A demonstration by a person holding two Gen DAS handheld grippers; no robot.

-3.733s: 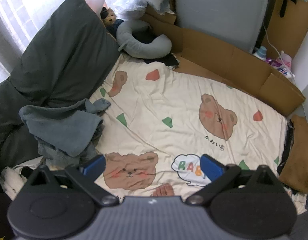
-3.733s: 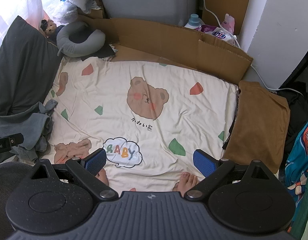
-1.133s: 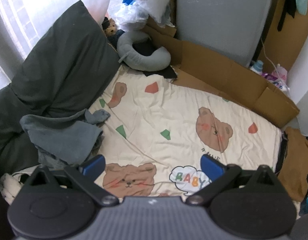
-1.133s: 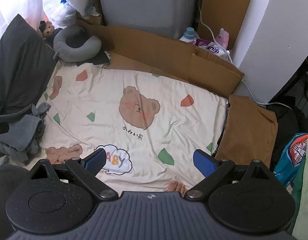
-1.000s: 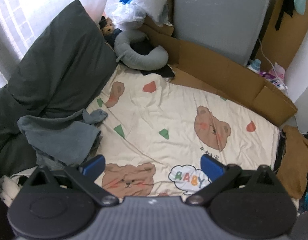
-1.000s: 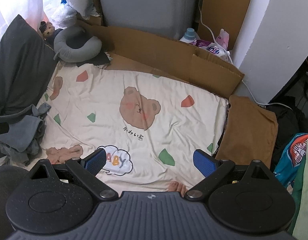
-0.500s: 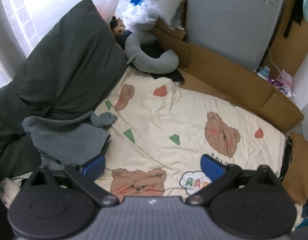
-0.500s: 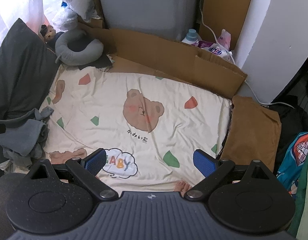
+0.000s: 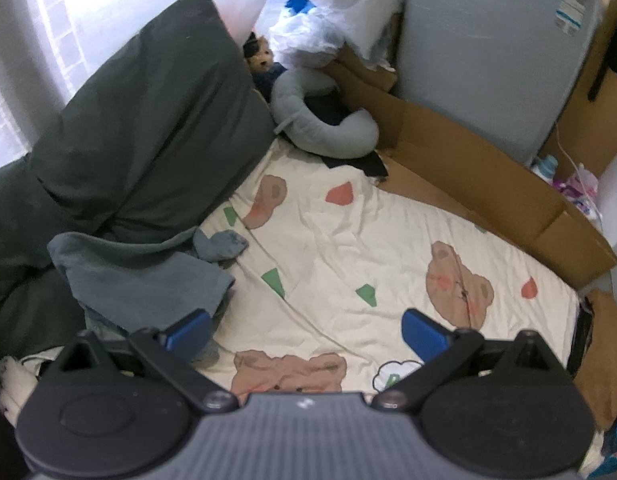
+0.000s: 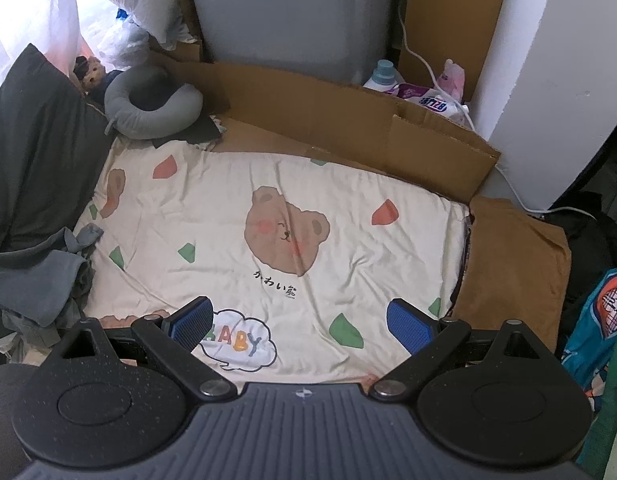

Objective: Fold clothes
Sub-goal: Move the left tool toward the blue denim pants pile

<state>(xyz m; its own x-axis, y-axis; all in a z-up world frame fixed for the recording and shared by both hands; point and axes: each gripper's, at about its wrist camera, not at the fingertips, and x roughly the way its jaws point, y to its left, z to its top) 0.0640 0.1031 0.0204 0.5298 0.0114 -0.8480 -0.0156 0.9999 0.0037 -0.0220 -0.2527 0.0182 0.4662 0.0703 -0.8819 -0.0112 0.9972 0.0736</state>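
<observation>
Progress — none yet, we judge: left claw (image 9: 304,330) and right claw (image 10: 296,322) both gape empty above the bed (image 10: 228,216); grey clothes (image 9: 148,280) lie crumpled at its left edge, unfolded.

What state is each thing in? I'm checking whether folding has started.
left gripper: open, empty, above the bed.
right gripper: open, empty.
grey clothes: crumpled heap, unfolded.
brown garment: lying flat beside the bed.
bear sheet: spread out, wrinkled.
</observation>
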